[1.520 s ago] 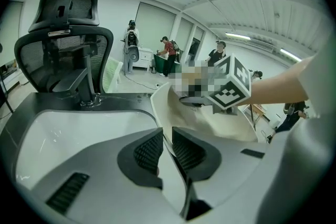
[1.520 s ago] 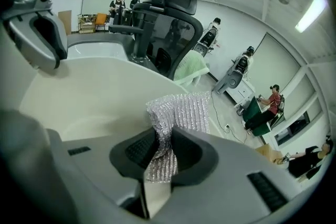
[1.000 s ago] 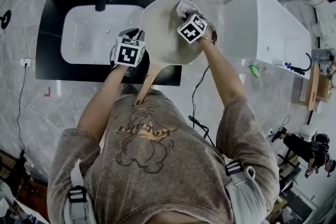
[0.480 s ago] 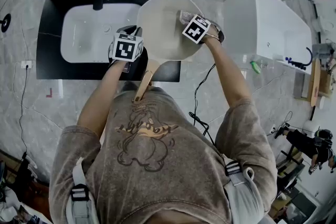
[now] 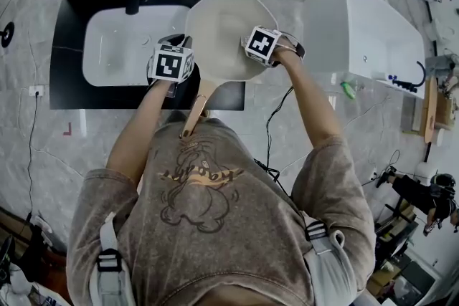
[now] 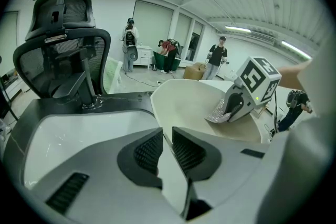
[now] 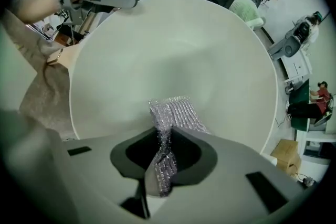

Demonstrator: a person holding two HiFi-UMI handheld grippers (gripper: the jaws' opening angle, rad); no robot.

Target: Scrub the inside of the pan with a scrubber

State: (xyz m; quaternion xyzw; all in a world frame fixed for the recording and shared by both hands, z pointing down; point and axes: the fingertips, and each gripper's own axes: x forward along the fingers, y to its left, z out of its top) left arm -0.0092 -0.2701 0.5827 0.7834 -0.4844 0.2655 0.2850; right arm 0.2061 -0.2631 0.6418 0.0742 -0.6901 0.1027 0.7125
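My left gripper (image 6: 167, 140) is clamped on the thin rim of the pan (image 5: 224, 29), which I hold up over the right end of the counter (image 5: 63, 86), beside the sink (image 5: 115, 54). My right gripper (image 7: 167, 139) pinches the scrubber (image 7: 176, 113) against the pan's inside. Pressing hard could, I think, twist that rim out of my left grip. The pan's long axis runs along its handle (image 5: 197, 110), which points back toward me.

The pan (image 5: 219, 36) is over the counter's (image 5: 68, 32) right end, just right of the sink (image 5: 115, 54). The scrubber (image 7: 176, 110) lies inside it, on its right side. A chair (image 6: 63, 23) stands behind the sink.
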